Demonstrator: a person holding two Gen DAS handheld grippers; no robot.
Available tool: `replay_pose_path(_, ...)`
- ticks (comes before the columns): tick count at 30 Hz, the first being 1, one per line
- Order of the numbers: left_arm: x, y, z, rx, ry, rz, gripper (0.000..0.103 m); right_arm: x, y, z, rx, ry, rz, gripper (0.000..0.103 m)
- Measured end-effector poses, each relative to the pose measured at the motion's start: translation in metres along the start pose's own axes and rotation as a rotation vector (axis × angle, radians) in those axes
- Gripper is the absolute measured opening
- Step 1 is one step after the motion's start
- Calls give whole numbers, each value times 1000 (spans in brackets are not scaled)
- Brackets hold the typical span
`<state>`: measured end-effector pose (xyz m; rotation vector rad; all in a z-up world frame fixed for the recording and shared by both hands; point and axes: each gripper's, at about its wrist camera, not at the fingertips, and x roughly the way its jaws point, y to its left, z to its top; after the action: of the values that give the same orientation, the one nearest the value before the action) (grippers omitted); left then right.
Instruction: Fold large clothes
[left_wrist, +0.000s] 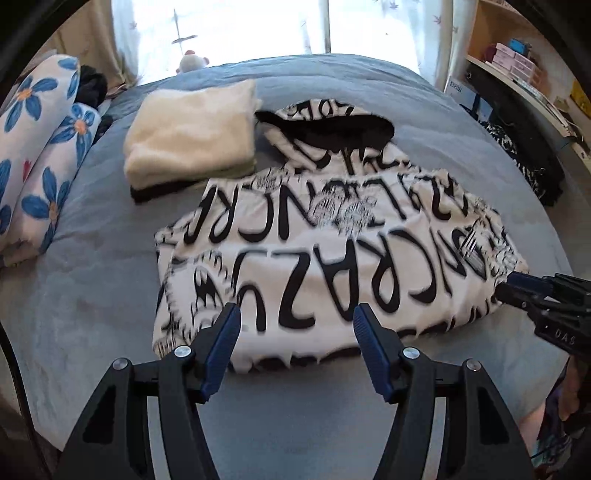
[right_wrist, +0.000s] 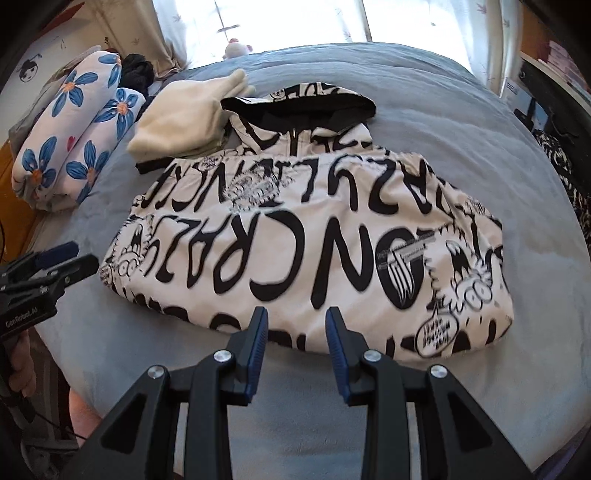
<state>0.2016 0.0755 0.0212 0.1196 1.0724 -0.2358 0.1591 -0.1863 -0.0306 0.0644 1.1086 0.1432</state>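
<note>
A white hooded top with big black lettering lies folded on the grey bed, its black-lined hood at the far end. My left gripper hovers above the garment's near edge, open, with nothing between its blue pads. In the right wrist view the left gripper sits off the garment's left corner. My right gripper is also open and holds nothing above the near edge. Seen from the left wrist, the right gripper is at the garment's right corner.
A folded cream garment on a dark one lies just left of the hood. Rolled floral bedding lines the bed's left side. A black-and-white cloth hangs off the right edge below shelves. A plush toy sits by the window.
</note>
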Motion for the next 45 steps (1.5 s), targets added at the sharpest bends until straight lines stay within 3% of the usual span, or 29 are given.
replay_pose_path(3, -4, 0, 39, 13, -21, -8, 62, -9, 0, 29, -10, -27, -11, 32)
replay_pose_path(6, -2, 2, 78, 25, -47, 5, 70, -19, -1, 62, -31, -75, -35, 32)
replay_pose_path(13, 27, 16, 179, 21, -95, 54, 70, -26, -12, 164, -32, -185, -54, 32)
replay_pose_path(17, 66, 21, 239, 13, -110, 122, 70, -8, -24, 225, -23, -227, -81, 32)
replay_pose_path(23, 153, 20, 298, -9, -81, 159, 70, 61, -52, 300, 53, -230, -80, 32)
replay_pose_path(29, 238, 14, 318, -1, -33, 156, 70, 156, -63, 337, 81, -168, -97, 32)
replay_pose_path(36, 306, 6, 309, 43, 14, 188, 70, 230, -69, 347, 118, -141, -70, 32)
replay_pose_path(40, 331, 9, 293, 63, 46, 176, 70, 258, -79, 332, 109, -76, -61, 32)
replay_pose_path(45, 342, 2, 269, 140, 1, 196, 70, 279, -90, 286, 53, -12, -55, 32)
